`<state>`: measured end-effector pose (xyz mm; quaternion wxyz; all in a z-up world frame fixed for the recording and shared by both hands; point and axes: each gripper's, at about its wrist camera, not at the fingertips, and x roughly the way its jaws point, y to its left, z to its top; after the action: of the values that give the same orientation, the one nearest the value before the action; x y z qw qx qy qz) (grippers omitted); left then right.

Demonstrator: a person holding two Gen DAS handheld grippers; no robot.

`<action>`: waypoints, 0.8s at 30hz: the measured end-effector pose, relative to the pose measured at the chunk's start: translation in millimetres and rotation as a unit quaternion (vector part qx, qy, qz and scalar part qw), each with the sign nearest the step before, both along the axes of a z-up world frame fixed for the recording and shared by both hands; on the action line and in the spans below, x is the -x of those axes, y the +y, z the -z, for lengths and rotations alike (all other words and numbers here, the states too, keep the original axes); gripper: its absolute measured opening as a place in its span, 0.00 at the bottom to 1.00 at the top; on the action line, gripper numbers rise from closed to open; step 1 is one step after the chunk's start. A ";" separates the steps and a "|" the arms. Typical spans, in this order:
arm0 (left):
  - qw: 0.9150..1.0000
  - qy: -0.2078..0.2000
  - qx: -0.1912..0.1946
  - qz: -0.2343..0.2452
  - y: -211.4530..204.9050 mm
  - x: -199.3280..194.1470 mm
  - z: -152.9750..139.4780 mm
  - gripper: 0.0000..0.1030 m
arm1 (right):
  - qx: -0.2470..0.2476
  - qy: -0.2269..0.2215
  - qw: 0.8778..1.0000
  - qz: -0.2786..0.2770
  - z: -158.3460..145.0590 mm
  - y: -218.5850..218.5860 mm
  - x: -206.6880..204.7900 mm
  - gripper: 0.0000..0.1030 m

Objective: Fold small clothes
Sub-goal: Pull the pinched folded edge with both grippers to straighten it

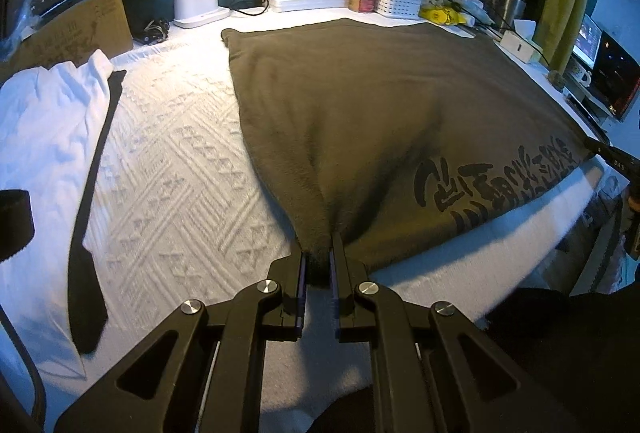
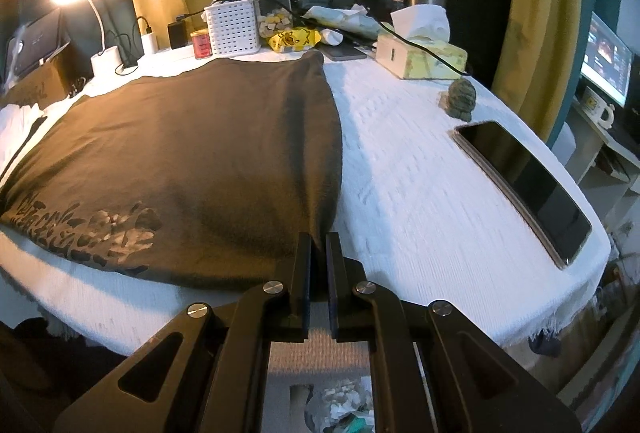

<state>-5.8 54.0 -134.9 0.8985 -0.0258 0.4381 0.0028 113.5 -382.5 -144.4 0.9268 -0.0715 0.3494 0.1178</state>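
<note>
While the olive cloth (image 1: 360,105) is lying on the worktop (image 1: 168,161), your left gripper (image 1: 319,257) and right gripper (image 2: 319,253) are clamping its near corners at 6 o'clock

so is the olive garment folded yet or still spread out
Spread out, not yet folded: the olive garment lies flat across the white tablecloth, its near corners pinched by the left gripper and right gripper.

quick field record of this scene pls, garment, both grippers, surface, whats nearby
garment: olive-brown shirt with dark print, spread flat
left gripper: shut on the shirt's near left corner
right gripper: shut on the shirt's near right corner
surface: white textured cloth
nearby left: white garment, black strip
nearby right: phone
far edge: white basket, tissue box
</note>
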 end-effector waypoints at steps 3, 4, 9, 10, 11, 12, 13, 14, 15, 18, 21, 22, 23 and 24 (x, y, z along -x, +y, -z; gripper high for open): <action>1.000 -0.001 0.003 -0.001 -2.7 5.6 2.6 0.07 | 0.000 0.000 1.000 0.002 2.2 -2.0 5.4 0.07; 1.000 -0.002 0.003 -0.002 -3.2 6.8 2.6 0.07 | -0.001 0.000 1.000 0.002 3.1 -3.1 6.6 0.07; 1.000 0.001 0.014 -0.012 -1.8 9.8 2.7 0.09 | -0.009 -0.003 1.000 0.007 5.0 -5.8 10.8 0.08; 1.000 0.003 0.018 -0.013 -0.8 10.1 1.9 0.10 | -0.012 -0.003 1.000 0.008 5.1 -6.3 10.7 0.08; 1.000 0.004 0.019 -0.014 -0.5 10.5 1.1 0.10 | -0.016 -0.002 1.000 0.010 5.2 -7.2 10.1 0.08; 1.000 0.004 0.017 -0.016 0.3 10.8 -0.4 0.12 | -0.019 0.000 1.000 0.011 5.0 -8.2 8.9 0.08; 1.000 0.004 0.013 -0.019 1.5 11.0 -2.2 0.19 | -0.019 0.001 1.000 0.013 4.7 -9.0 8.2 0.08; 1.000 0.003 0.009 -0.022 2.5 11.1 -3.9 0.23 | -0.022 0.003 1.000 0.013 3.8 -10.0 8.1 0.08; 1.000 -0.001 0.005 -0.026 4.9 10.9 -6.4 0.36 | -0.024 0.006 1.000 0.013 2.1 -11.0 7.5 0.08; 0.999 -0.015 0.010 -0.040 16.0 8.3 -14.5 0.63 | -0.021 0.006 1.000 0.014 -2.1 -12.2 7.5 0.08; 0.999 -0.022 0.012 -0.045 24.9 -2.4 -20.1 0.63 | -0.014 0.004 1.000 0.021 -6.4 -13.4 5.9 0.08; 0.999 -0.022 0.009 -0.047 26.4 -7.6 -20.9 0.63 | -0.014 0.004 1.000 0.023 -7.7 -13.8 5.0 0.08; 0.999 -0.021 0.007 -0.048 28.7 -14.6 -21.5 0.63 | -0.015 0.004 1.000 0.024 -9.4 -13.9 3.2 0.08; 0.999 -0.022 0.006 -0.049 31.1 -23.3 -22.3 0.63 | -0.015 0.004 1.000 0.024 -11.1 -13.6 1.0 0.13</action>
<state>17.5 85.0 -112.6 0.9064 -0.0531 0.4169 0.0434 112.5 -396.1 -133.3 0.9288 -0.0483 0.3534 0.1008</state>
